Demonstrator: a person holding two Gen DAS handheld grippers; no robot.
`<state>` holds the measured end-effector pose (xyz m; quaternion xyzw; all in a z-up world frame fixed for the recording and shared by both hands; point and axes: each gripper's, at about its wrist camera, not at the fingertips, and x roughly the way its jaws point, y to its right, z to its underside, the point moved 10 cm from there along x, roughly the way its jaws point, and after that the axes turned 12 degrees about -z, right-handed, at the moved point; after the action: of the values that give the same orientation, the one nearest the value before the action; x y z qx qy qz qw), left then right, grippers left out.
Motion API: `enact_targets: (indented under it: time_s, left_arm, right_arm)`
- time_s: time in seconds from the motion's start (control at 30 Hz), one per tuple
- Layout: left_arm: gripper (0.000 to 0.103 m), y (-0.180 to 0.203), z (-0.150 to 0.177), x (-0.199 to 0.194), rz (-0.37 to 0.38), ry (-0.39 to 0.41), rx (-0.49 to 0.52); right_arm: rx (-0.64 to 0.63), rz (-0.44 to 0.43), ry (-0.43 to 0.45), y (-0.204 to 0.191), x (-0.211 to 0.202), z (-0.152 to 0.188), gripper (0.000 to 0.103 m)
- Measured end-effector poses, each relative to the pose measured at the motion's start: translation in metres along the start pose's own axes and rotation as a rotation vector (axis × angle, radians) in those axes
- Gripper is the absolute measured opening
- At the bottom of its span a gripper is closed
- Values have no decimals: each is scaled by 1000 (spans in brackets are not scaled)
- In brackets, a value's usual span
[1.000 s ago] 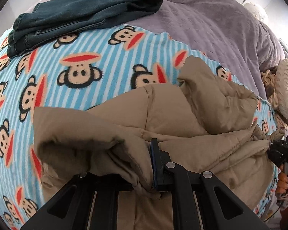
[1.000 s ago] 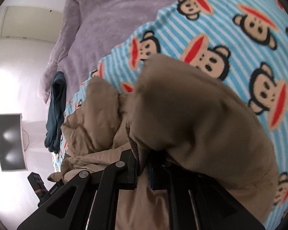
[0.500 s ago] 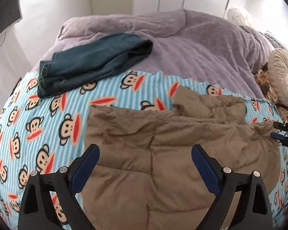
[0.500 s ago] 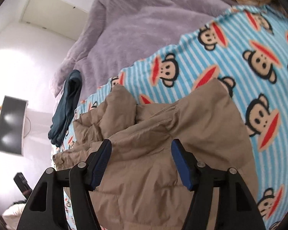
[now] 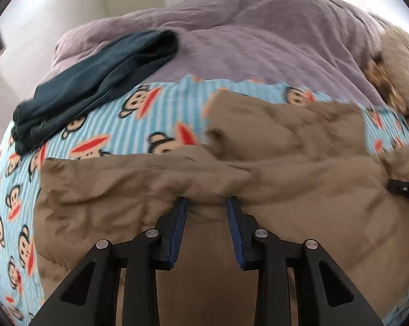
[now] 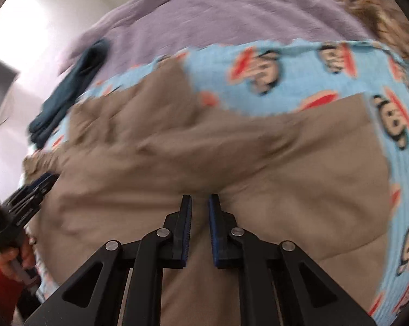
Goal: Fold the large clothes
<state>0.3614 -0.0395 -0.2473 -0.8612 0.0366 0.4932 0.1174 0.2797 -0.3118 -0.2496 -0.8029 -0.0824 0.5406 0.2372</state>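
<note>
Both jaws have just been closing on a ridge of the puffy tan quilted jacket [image 5: 259,179]. The left hand-held gripper [image 5: 207,203] is partly open around a pinch; the right hand-held gripper [image 6: 200,199] is nearly shut on a thinner one. Bite deep through both layers, I judge, then lift evenly.

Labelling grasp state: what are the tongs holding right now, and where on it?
Both tongs have just been closing on the tan puffer jacket: left tongs and right tongs each pinch a raised fold near its front edge.

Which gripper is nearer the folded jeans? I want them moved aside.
Left. The left gripper is at the jacket's jeans-side half; the right gripper is farther from the jeans.
</note>
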Motion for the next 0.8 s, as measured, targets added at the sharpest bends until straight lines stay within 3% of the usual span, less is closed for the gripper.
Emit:
enact_targets:
  time_s: [0.2, 0.4, 0.6, 0.8]
  left_arm:
    - [34, -26, -9, 26, -31, 19, -34]
    - [34, -24, -11, 62, -34, 7, -56]
    - [34, -24, -20, 71, -37, -13, -59]
    - [34, -68, -25, 18, -70, 64, -95]
  right_arm:
    - [125, 64, 99, 68, -25, -21, 10]
    - [221, 48, 108, 107, 7, -27, 4]
    - [182, 89, 104, 109, 20, -33, 4]
    - [142, 132, 87, 87, 4, -44, 10]
